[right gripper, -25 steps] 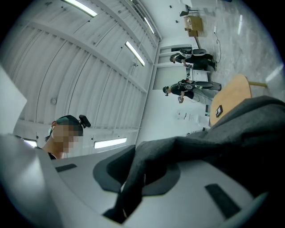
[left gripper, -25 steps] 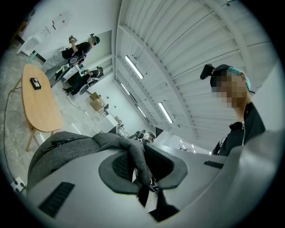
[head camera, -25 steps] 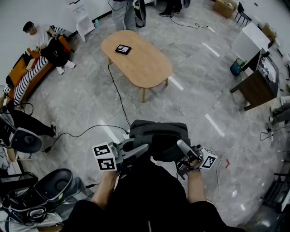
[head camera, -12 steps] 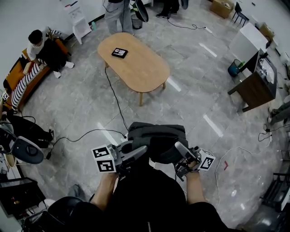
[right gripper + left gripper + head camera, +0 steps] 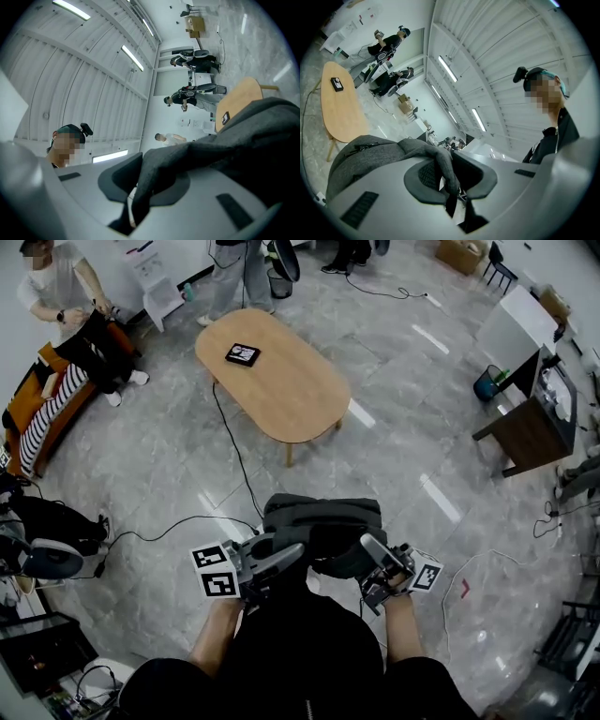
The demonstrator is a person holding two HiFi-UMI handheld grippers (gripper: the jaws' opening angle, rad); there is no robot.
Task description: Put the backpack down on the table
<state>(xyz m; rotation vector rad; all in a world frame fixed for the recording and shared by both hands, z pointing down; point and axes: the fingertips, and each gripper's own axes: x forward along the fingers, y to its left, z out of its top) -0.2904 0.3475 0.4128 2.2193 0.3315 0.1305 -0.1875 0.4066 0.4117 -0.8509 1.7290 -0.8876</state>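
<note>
A dark grey backpack (image 5: 323, 526) hangs in front of me, off the floor, carried between both grippers. My left gripper (image 5: 281, 559) is shut on a grey shoulder strap (image 5: 443, 164), which runs down between its jaws from the backpack (image 5: 370, 150). My right gripper (image 5: 375, 554) is shut on the other strap (image 5: 159, 173), with the backpack body (image 5: 253, 140) to its right. The oval wooden table (image 5: 272, 371) stands ahead across the grey floor, apart from the backpack. A small black device (image 5: 243, 354) lies on it. The table (image 5: 340, 112) also shows at the left in the left gripper view.
A black cable (image 5: 225, 446) runs over the floor from the table toward me. A person stands by an orange sofa (image 5: 47, 390) at far left. Other people stand beyond the table. A dark desk (image 5: 530, 423) is at right, and chairs and gear (image 5: 42, 554) at lower left.
The floor and the lower-left chair have slid down and out of view; the table sits slightly nearer. The person on the sofa has stood up. Both grippers keep the straps.
</note>
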